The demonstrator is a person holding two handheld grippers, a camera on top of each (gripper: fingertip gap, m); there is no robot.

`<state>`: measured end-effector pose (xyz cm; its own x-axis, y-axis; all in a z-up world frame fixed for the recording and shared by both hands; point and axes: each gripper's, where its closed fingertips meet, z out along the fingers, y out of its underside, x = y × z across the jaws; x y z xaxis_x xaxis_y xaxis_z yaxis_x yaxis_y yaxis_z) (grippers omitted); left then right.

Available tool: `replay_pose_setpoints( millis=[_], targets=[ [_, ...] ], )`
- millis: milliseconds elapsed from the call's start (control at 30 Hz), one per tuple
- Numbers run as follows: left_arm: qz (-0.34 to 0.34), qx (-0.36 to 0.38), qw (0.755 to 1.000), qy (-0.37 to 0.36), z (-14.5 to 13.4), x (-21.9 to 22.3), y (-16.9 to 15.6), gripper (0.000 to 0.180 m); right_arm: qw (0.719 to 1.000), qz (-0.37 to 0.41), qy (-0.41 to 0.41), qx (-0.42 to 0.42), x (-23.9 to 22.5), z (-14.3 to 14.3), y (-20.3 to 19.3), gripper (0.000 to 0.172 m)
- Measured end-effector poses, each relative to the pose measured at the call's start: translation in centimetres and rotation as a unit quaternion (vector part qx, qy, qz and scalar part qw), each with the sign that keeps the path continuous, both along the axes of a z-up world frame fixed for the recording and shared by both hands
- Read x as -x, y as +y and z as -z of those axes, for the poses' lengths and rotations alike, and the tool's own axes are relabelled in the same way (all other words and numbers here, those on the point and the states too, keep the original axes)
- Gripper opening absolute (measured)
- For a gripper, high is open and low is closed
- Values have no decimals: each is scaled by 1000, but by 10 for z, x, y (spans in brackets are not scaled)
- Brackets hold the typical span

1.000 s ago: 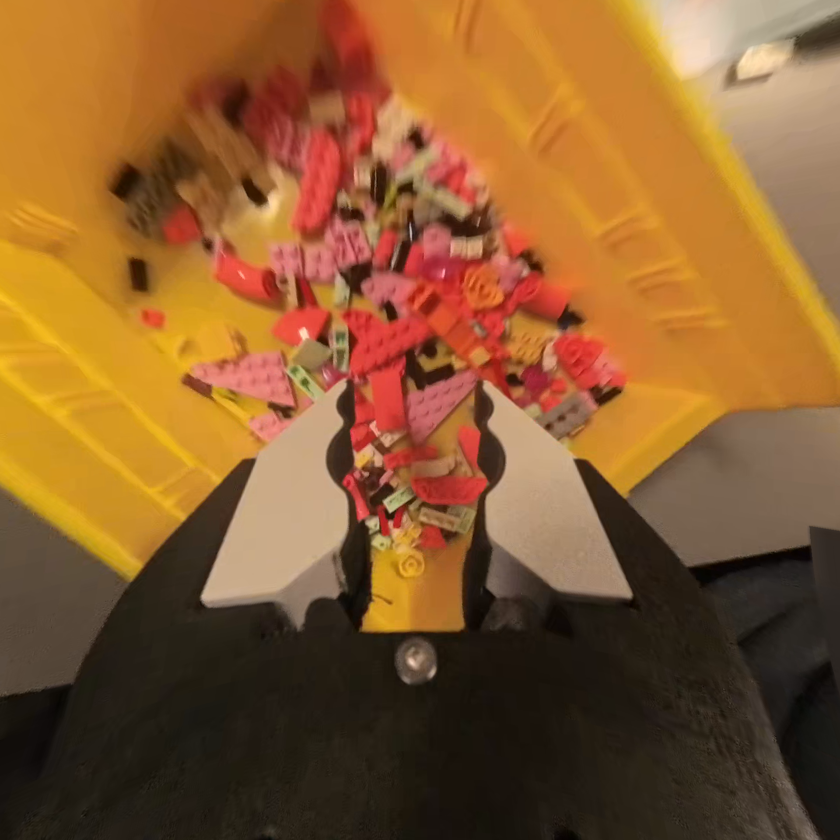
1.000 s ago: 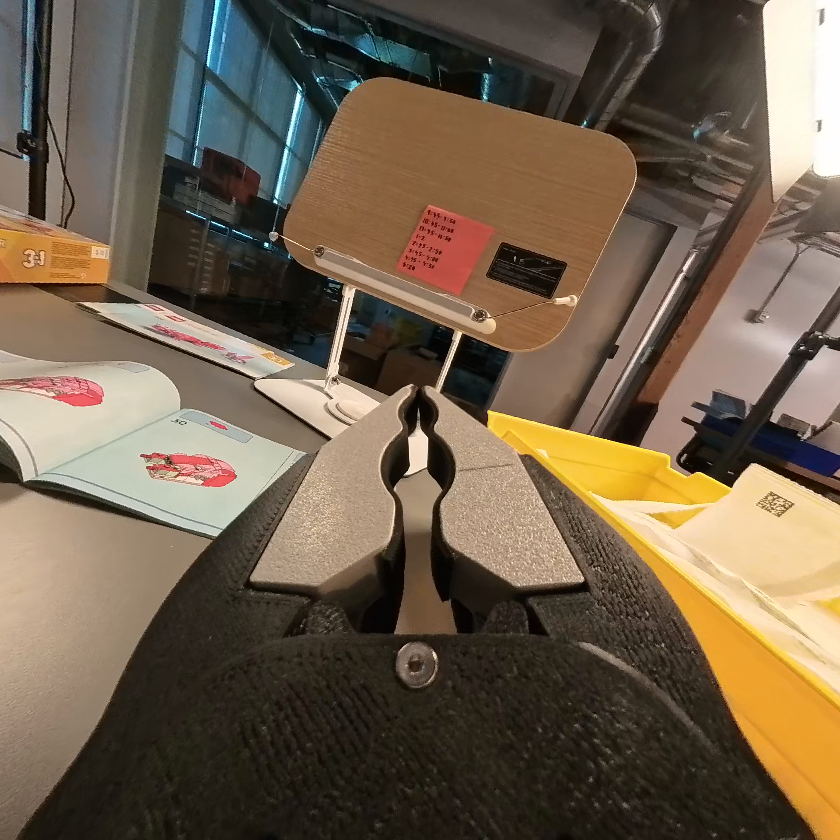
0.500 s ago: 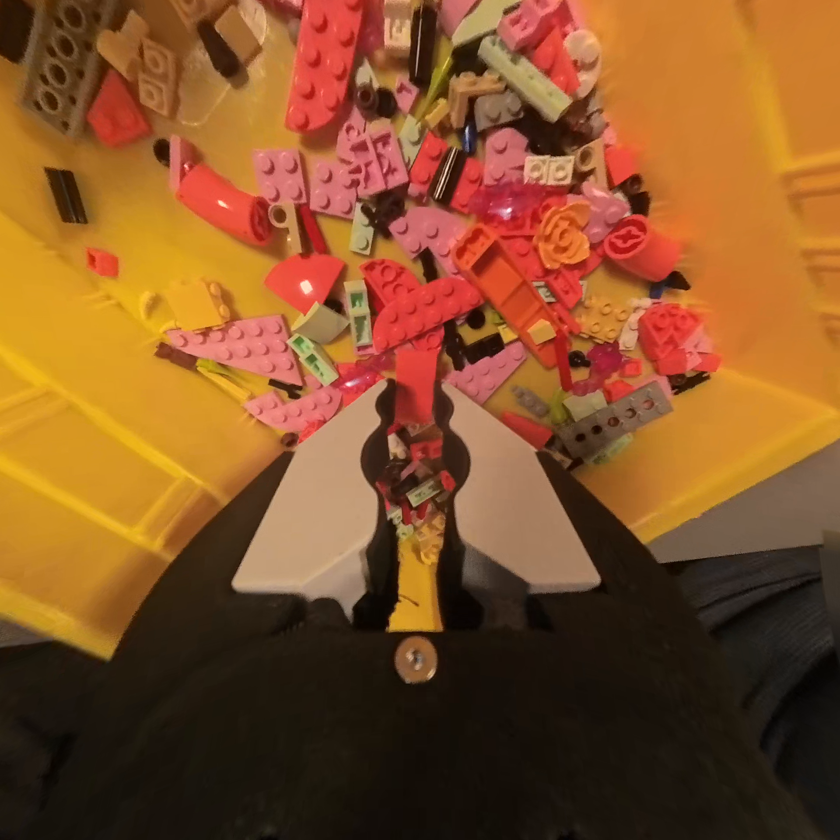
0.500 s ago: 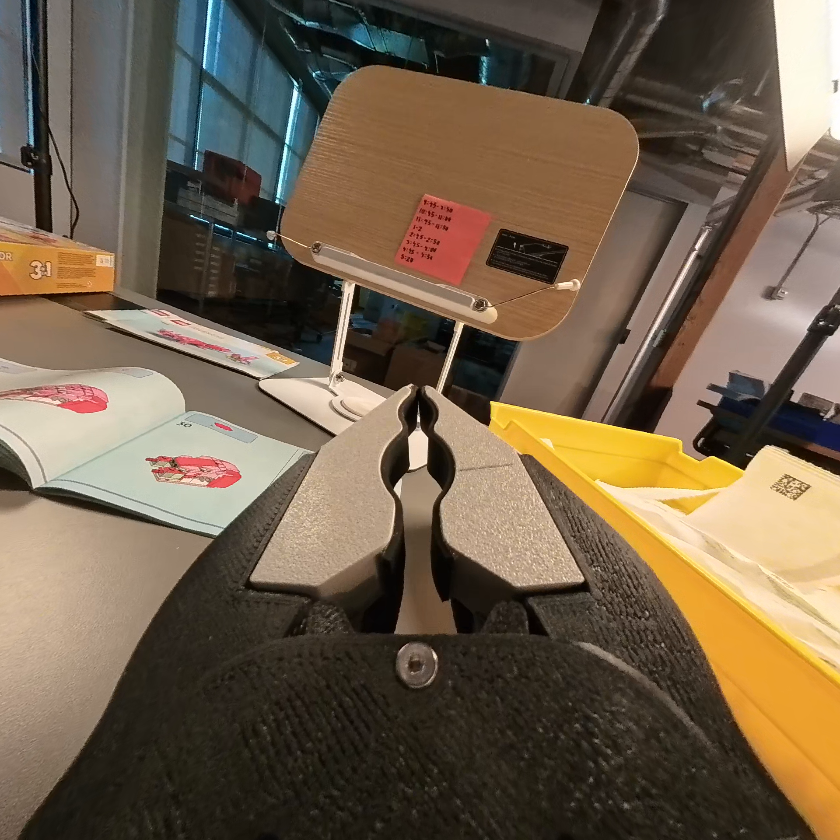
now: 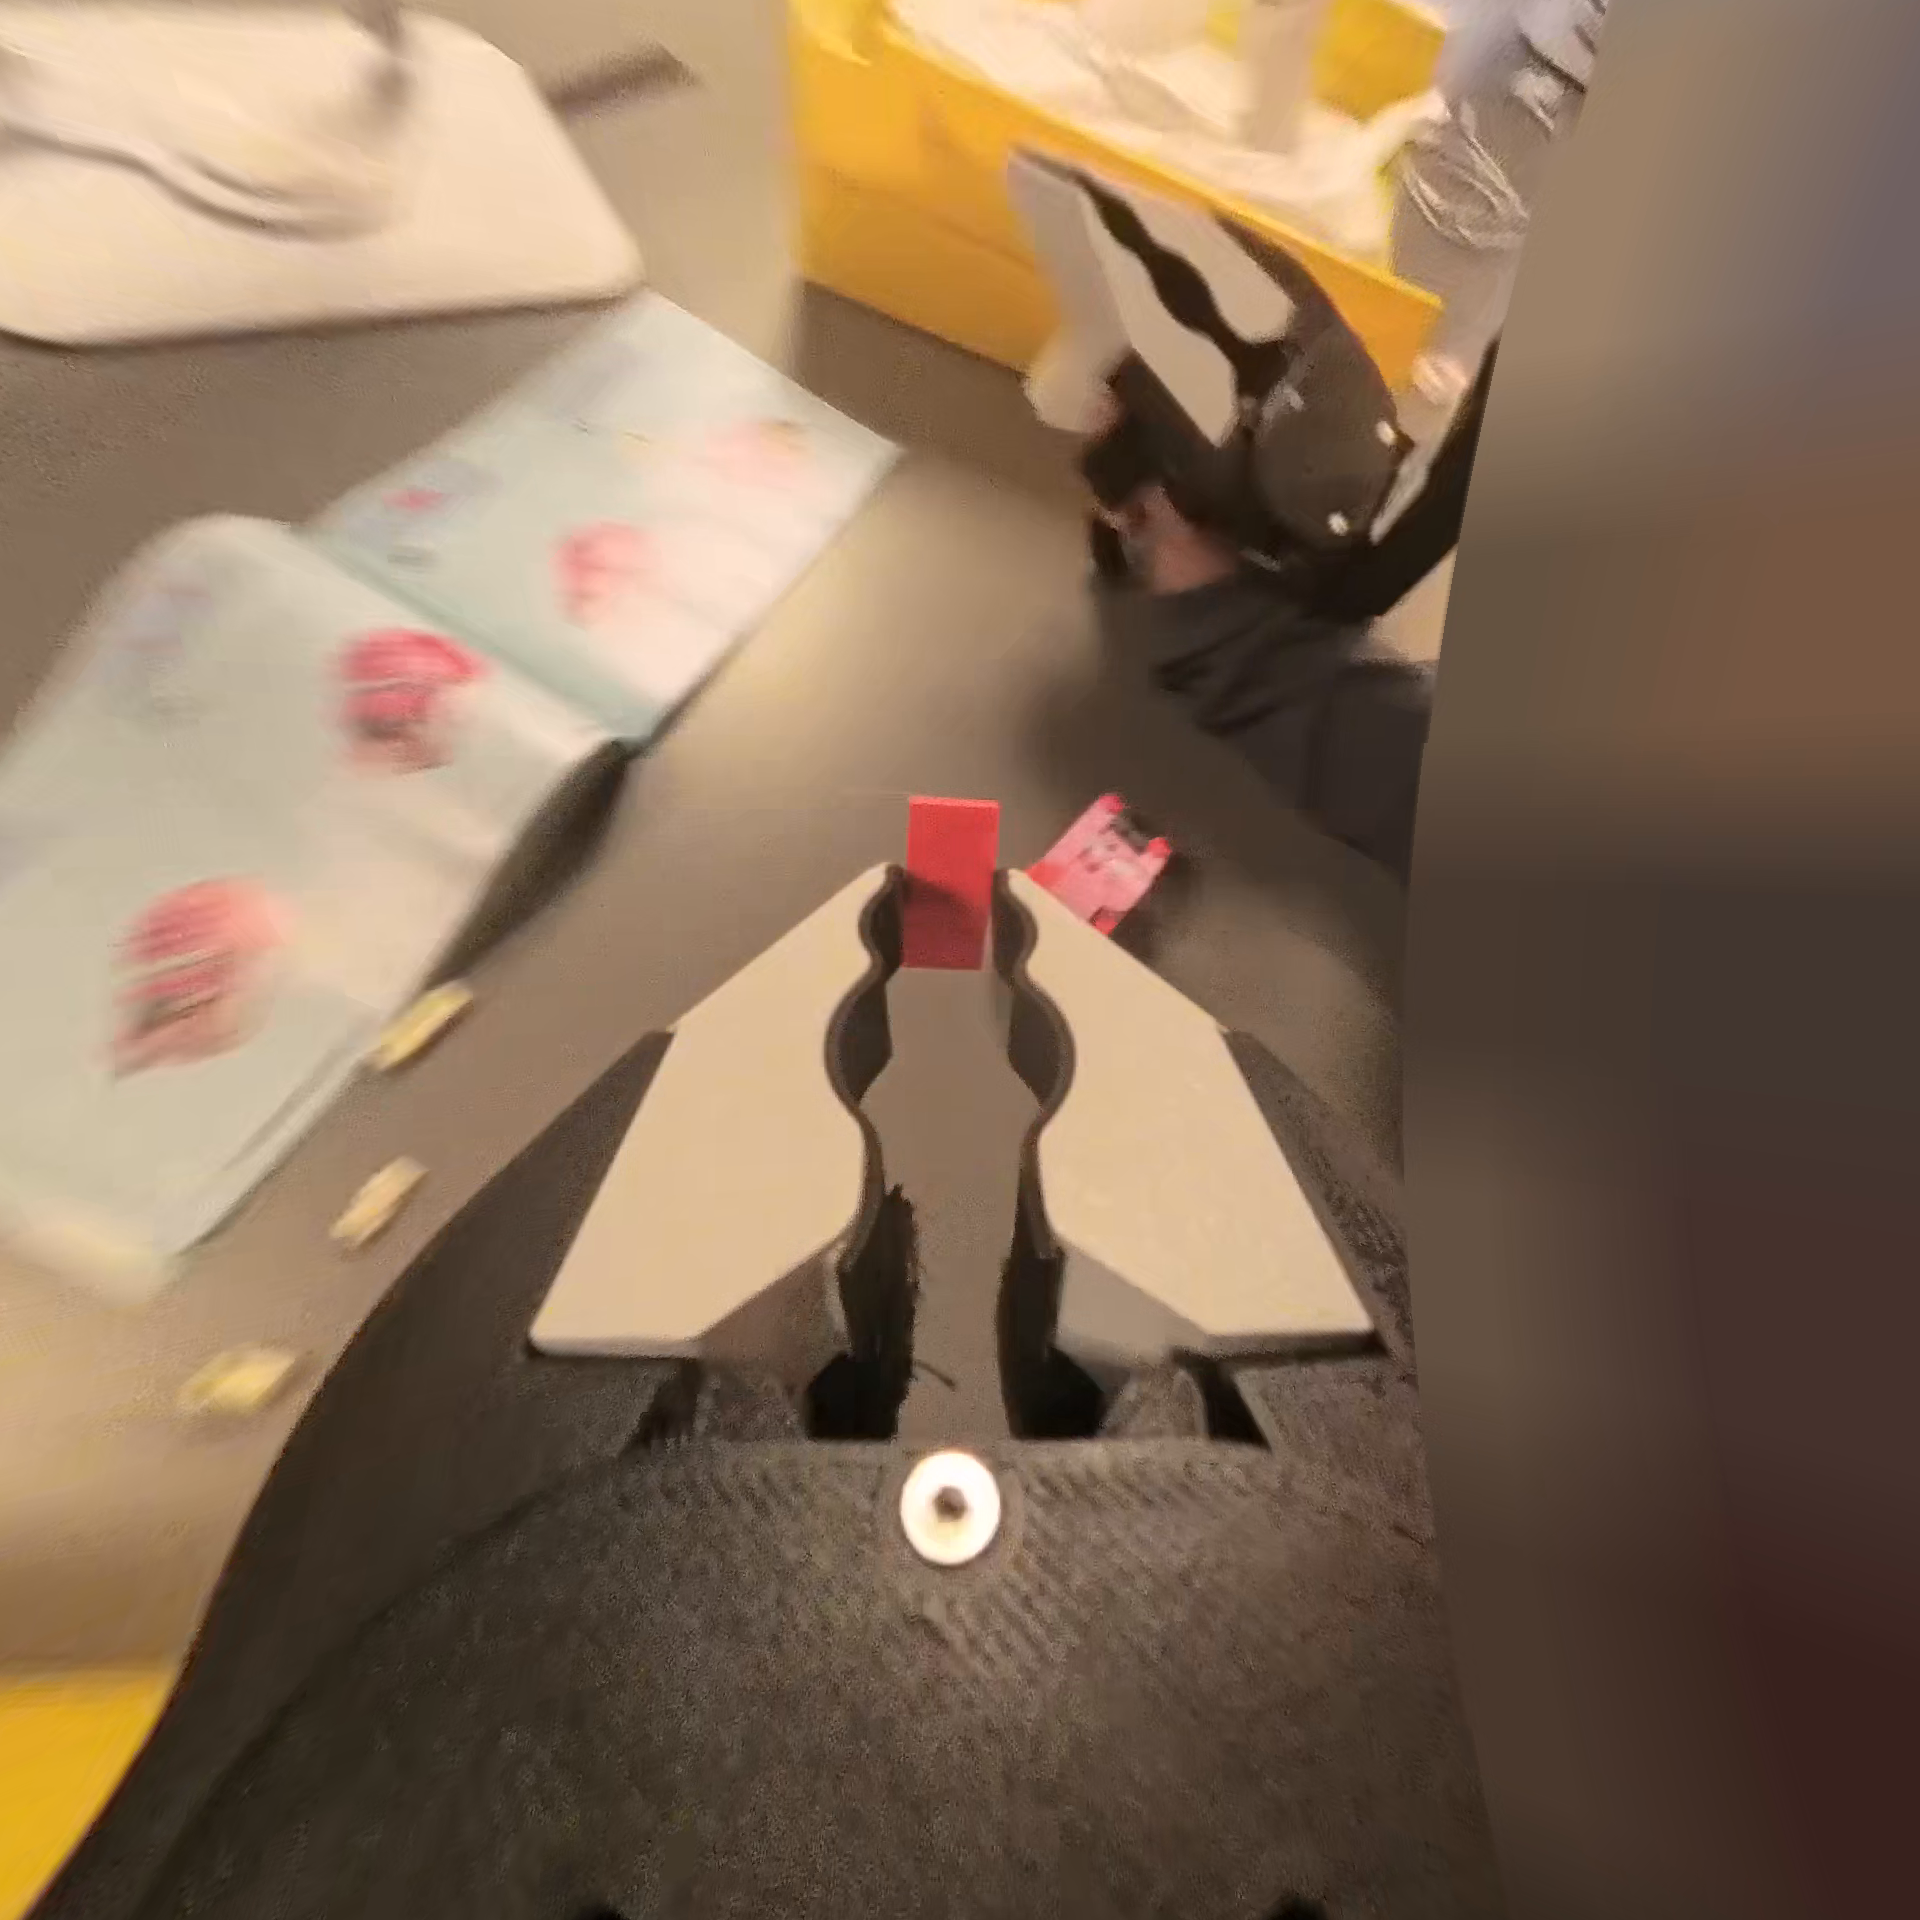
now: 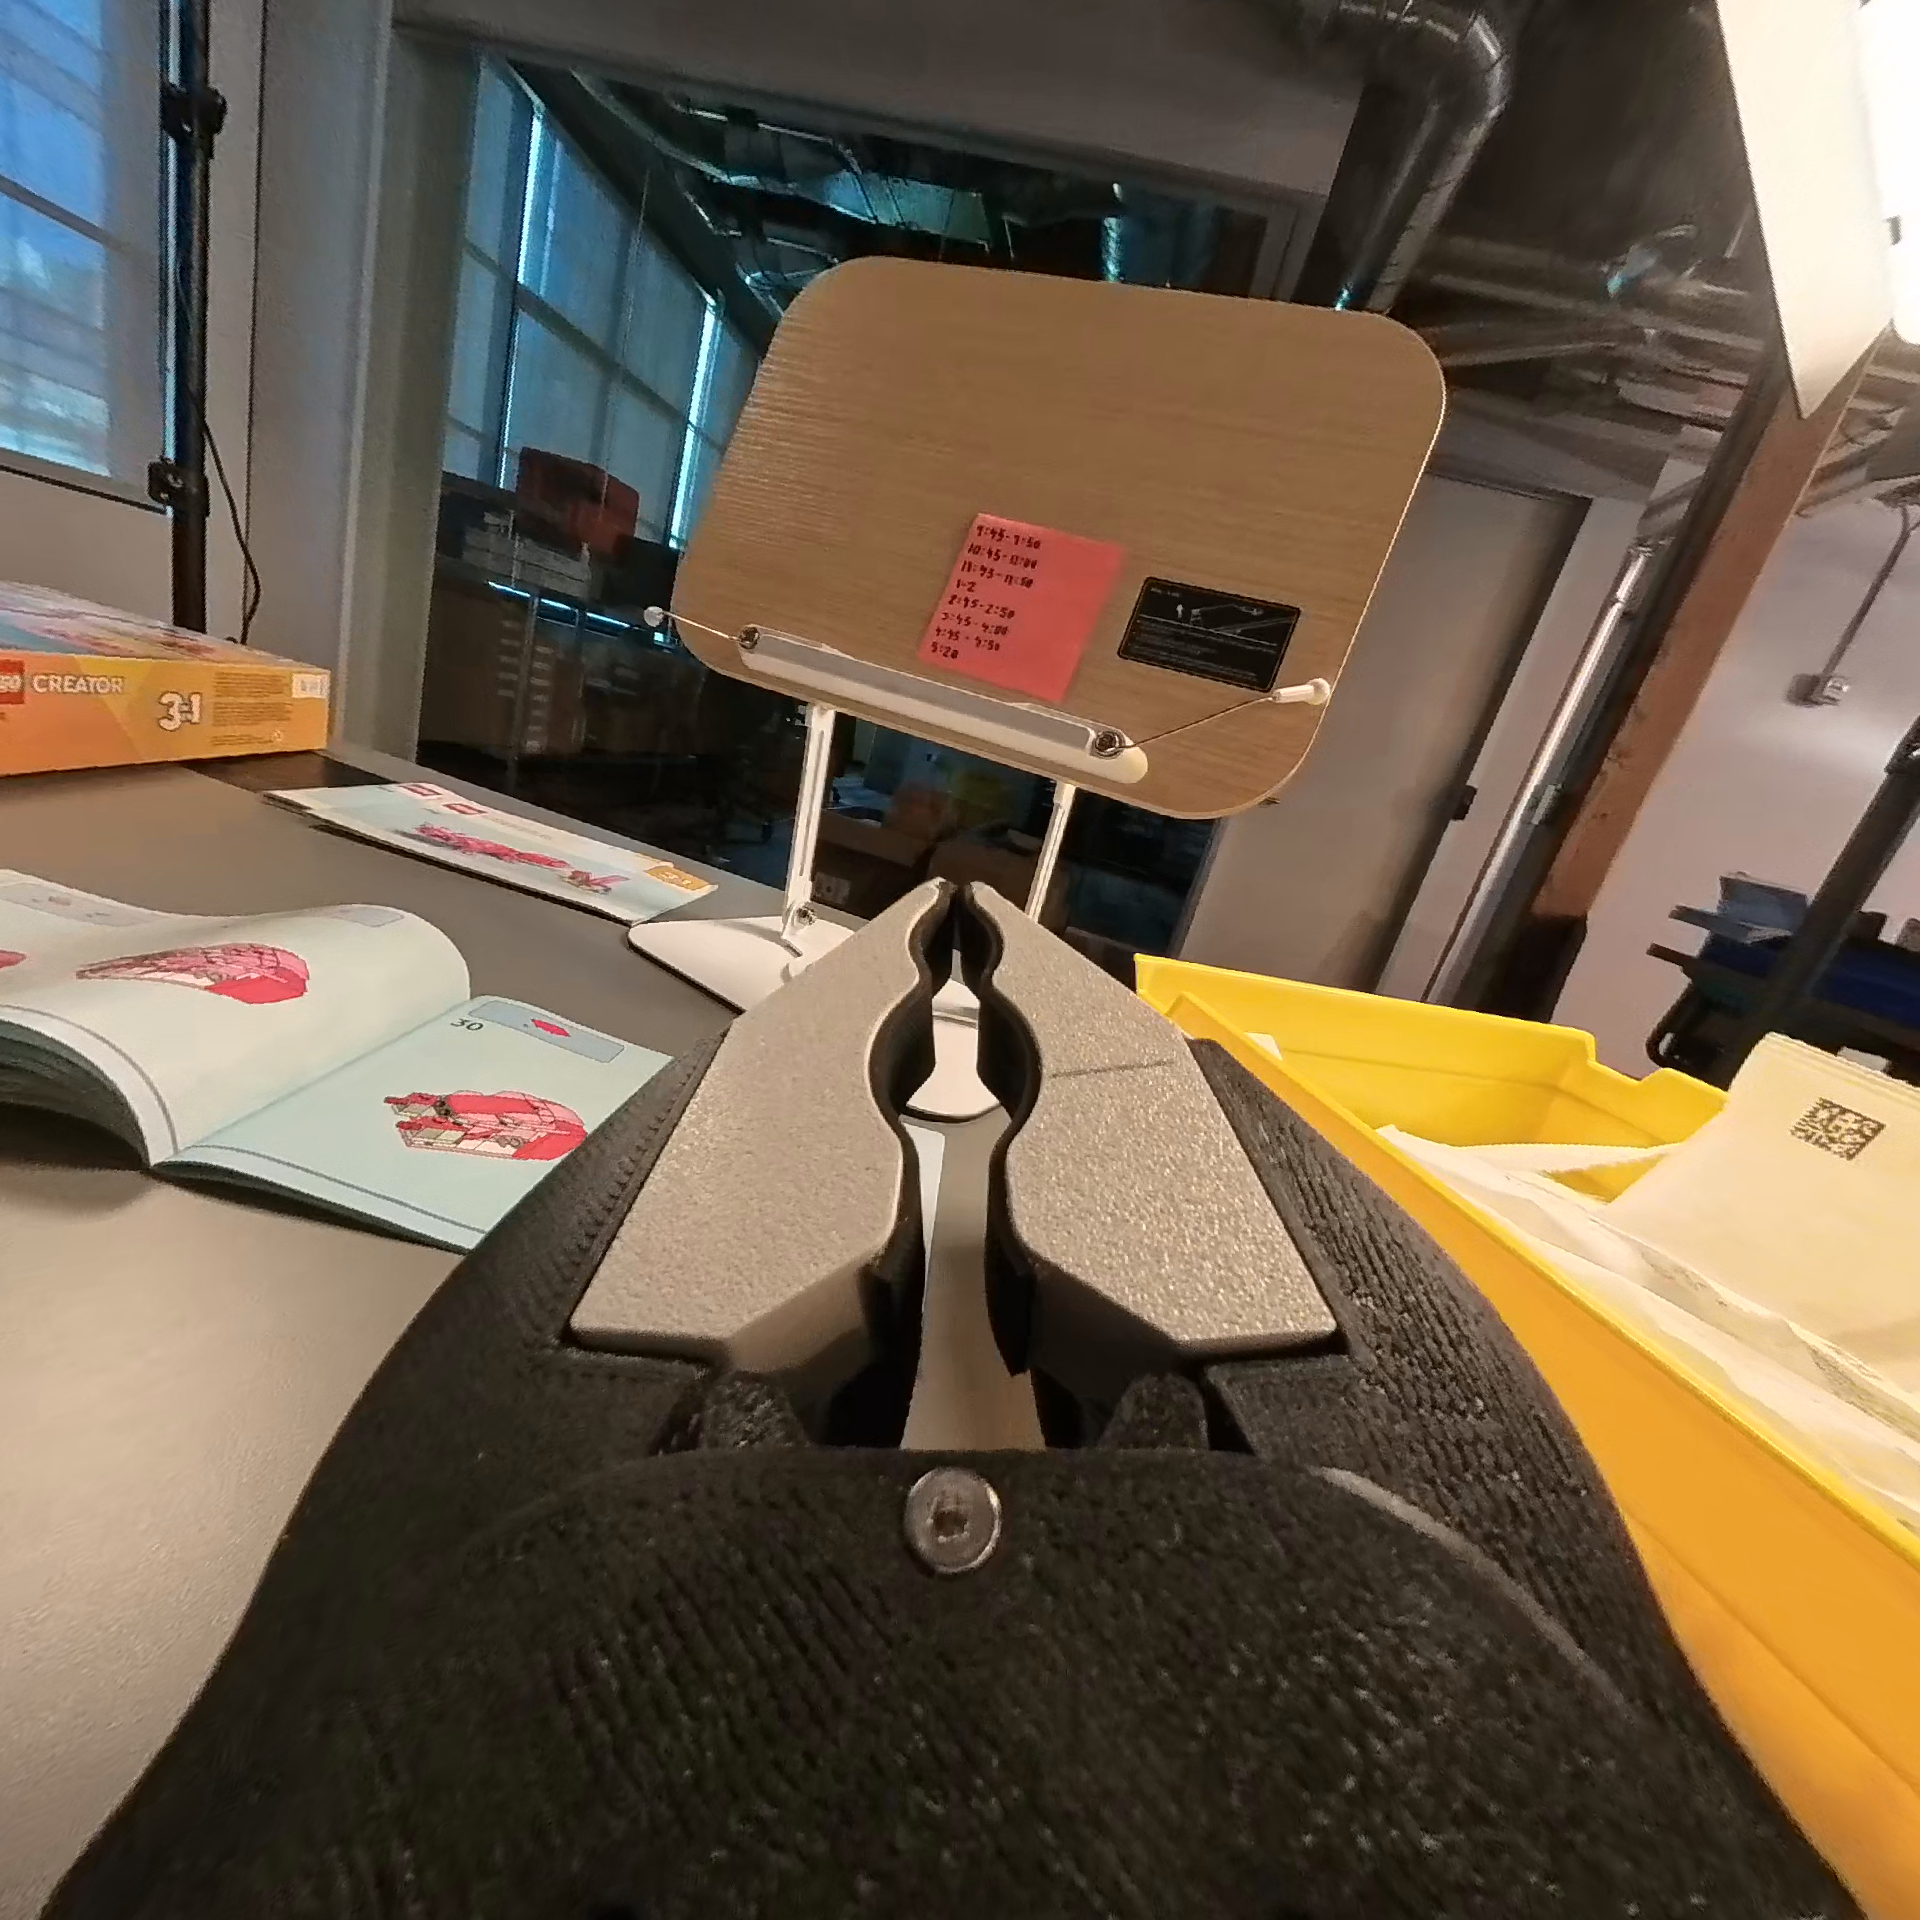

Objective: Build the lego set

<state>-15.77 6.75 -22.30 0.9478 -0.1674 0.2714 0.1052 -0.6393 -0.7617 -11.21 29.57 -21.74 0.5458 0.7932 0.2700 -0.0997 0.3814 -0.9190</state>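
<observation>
- the left gripper (image 5: 943, 896), centre of the left wrist view, is pinching a red tile (image 5: 948, 883) between its fingertips; the tile is sticking out past the tips, above the dark table (image 5: 727, 810)
- the right gripper (image 6: 954, 902), centre of its own view, is sitting pressed together on nothing; it is also showing at the upper right of the left wrist view, in front of the yellow bin (image 5: 914, 208)
- risks, as a judgement: only the tile's lower half is lying between the pads, so it could be twisting or slipping out if knocked; the smooth flat faces are giving little to bite on; the left view is blurring, so a fast swing could be shaking the tile loose onto the table
- a small pink piece (image 5: 1101, 868) is lying on the table just right of the fingertips; a low pass could be bumping it
- the open booklet (image 5: 343, 748) is filling the left of the frame, with small tan pieces (image 5: 416, 1029) lying along its lower edge; a dropped tile could be landing among them
- the tile is looking flat, thin, rectangular and plain red, with no studs showing on the visible face; it is standing upright in the grip, long side running away from the camera
- in the right wrist view a book stand (image 6: 1060, 520) is standing at upper centre, and the booklet is lying at left
</observation>
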Motion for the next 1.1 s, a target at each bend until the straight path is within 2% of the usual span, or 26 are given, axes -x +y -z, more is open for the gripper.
replay_pose_setpoints(
  millis=[67, 167, 267, 467, 633, 733, 867, 967, 1033, 1100],
  targets=[
    [34, 29, 999, -18, 32, -27, 34, 16, 1000, -4, -4, -4, 1, 0, -2, 0],
    [60, 88, 994, 1, 72, -42, 68, 16, 1000, -8, -8, -6, 2, 1, -3, 0],
    [84, 161, 982, 56, 104, -41, 80, 16, 1000, -11, -10, -6, 4, 2, -3, 0],
    [105, 230, 961, 115, 127, -32, 85, 17, 1000, -14, -17, -9, 9, 3, -3, 0],
    [106, 227, 965, 80, 126, -33, 95, 17, 1000, -20, -23, -5, 13, 5, -3, 0],
    [80, 204, 974, 65, 122, -27, 100, 41, 1000, -21, -22, -4, 12, 5, -3, 0],
    [27, 135, 990, 16, 104, -11, 103, 44, 999, -23, -23, -6, 13, 5, -4, 0],
    [-12, 42, 999, -9, 87, 8, 101, 45, 999, -25, -26, -8, 14, 6, -4, 0],
    [-13, -11, 999, -50, 77, 9, 94, 47, 999, -26, -28, -8, 15, 7, -5, 0],
    [10, -26, 992, -126, 68, -1, 82, 47, 999, -26, -31, -8, 16, 8, -4, 0]
  ],
)
